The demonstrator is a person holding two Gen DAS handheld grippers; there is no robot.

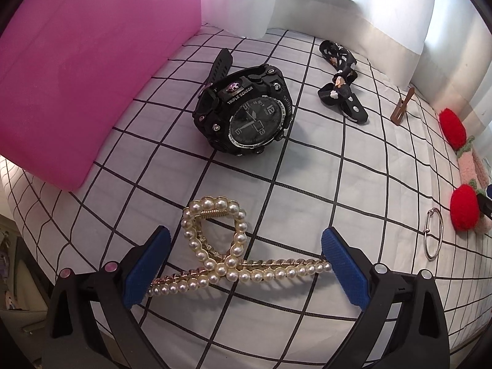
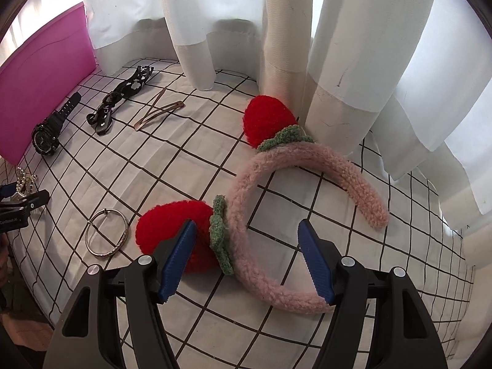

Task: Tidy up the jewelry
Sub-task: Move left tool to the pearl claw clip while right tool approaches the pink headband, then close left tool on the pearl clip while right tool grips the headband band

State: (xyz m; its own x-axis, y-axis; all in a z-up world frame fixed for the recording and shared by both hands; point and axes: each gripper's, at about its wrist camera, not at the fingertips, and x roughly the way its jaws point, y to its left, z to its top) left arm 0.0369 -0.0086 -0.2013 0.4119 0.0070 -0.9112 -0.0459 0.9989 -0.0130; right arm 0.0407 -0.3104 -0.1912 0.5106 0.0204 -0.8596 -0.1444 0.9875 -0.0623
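Your left gripper (image 1: 246, 264) is spread wide around the pearl clip (image 1: 221, 255), which lies on the checked sheet (image 1: 307, 184) low in the frame, pads not pressing it. Above it sits the watch (image 1: 246, 113), with the pink box (image 1: 77, 77) at upper left. Your right gripper (image 2: 247, 258) is released too, straddling the pink headband (image 2: 246, 230); the bangle (image 2: 107, 233) lies at lower left.

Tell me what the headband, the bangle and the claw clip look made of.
Headband: fuzzy pink fleece-like fabric, with red yarn-like pompoms and green knitted leaves; matte, nubby pile.
Bangle: thin silver-coloured ring, probably metal; it glints.
Claw clip: glossy cream pearl-like beads, likely imitation, on a gold-toned frame with a coiled spring at the hinge.
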